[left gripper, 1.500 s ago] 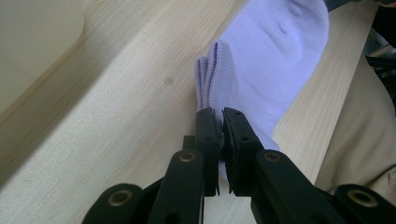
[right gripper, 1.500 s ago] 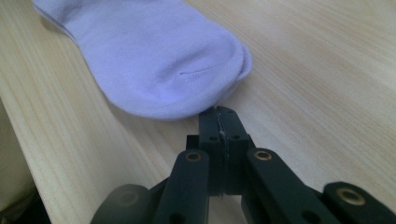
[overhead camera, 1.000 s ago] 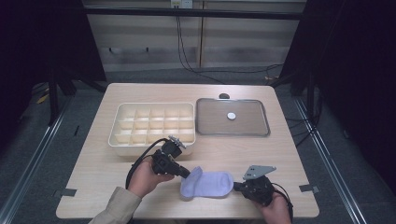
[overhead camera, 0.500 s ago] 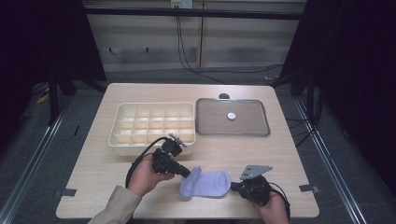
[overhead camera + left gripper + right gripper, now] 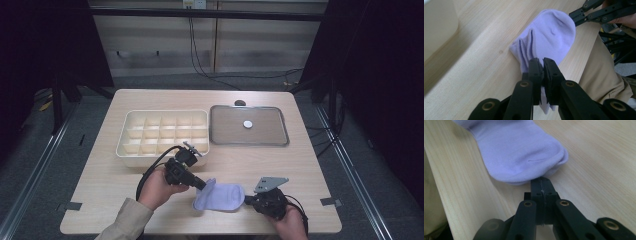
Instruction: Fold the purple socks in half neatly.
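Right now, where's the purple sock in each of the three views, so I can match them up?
High view: sock lies low centre on the table, between the left gripper and right gripper.
Left gripper view: sock fills the centre, running up from the jaws.
Right gripper view: sock at top centre.
Shared landmark: the light wood tabletop.

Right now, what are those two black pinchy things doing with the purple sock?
A person is handling a purple sock on the wooden table with a gripper in each hand. The left gripper is shut on the sock's open end. The right gripper is shut at the toe end; whether it pinches cloth is hard to tell. Behind sit a divided box and a tray.
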Available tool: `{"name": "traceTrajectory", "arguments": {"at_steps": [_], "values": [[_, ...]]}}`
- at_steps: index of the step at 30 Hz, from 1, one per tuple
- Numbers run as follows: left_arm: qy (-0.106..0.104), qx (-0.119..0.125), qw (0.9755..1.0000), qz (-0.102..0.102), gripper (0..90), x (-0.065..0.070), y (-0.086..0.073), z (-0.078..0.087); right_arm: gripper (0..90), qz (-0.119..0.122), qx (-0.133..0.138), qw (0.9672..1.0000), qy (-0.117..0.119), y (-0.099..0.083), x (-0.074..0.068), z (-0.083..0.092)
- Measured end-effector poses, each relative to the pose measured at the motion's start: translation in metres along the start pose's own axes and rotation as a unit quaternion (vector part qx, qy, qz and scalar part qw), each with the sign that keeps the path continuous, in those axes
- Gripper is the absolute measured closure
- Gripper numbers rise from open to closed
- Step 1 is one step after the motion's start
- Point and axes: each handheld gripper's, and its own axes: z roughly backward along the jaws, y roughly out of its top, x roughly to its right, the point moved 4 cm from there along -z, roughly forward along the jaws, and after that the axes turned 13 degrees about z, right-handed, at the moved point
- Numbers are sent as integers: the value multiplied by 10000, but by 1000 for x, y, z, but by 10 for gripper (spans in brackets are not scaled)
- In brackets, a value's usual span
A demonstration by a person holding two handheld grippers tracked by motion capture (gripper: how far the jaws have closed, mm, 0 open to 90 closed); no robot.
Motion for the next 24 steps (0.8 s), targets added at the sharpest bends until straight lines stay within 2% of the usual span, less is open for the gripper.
{"name": "traceTrajectory", "arguments": {"at_steps": [4,17,24], "values": [[-34,34,10000,60,855,1,2,1,897,-20,35,10000,31,1,-1,-2],[-106,4,9999,33,856,4,2,5,898,27,55,10000,35,6,-2,-6],[-152,-13,9998,83,856,5,4,6,896,28,88,9999,90,8,-2,-8]]}}
